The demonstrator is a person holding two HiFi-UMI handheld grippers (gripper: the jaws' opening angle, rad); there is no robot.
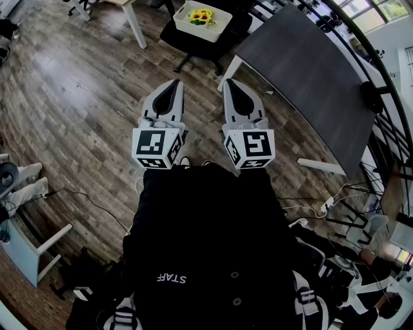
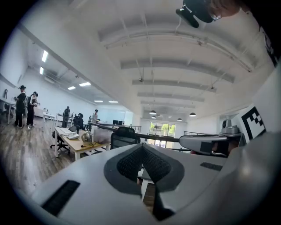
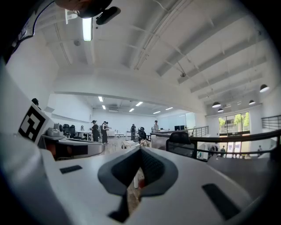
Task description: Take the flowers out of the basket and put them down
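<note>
A white basket (image 1: 204, 21) holding yellow flowers (image 1: 201, 15) sits on a black chair at the top of the head view, well beyond both grippers. My left gripper (image 1: 175, 84) and right gripper (image 1: 229, 84) are held level side by side over the wooden floor, both pointing toward the chair. Each has its jaws together with nothing between them. In the left gripper view the left gripper (image 2: 141, 147) shows its jaw tips meeting, and the right gripper (image 3: 140, 150) in its own view looks the same. Neither gripper view shows the basket clearly.
A dark grey table (image 1: 316, 77) with white legs stands to the right of the chair. A white desk leg (image 1: 135, 24) is at the upper left. Cables and a power strip (image 1: 322, 207) lie on the floor at right. People stand far off in the office.
</note>
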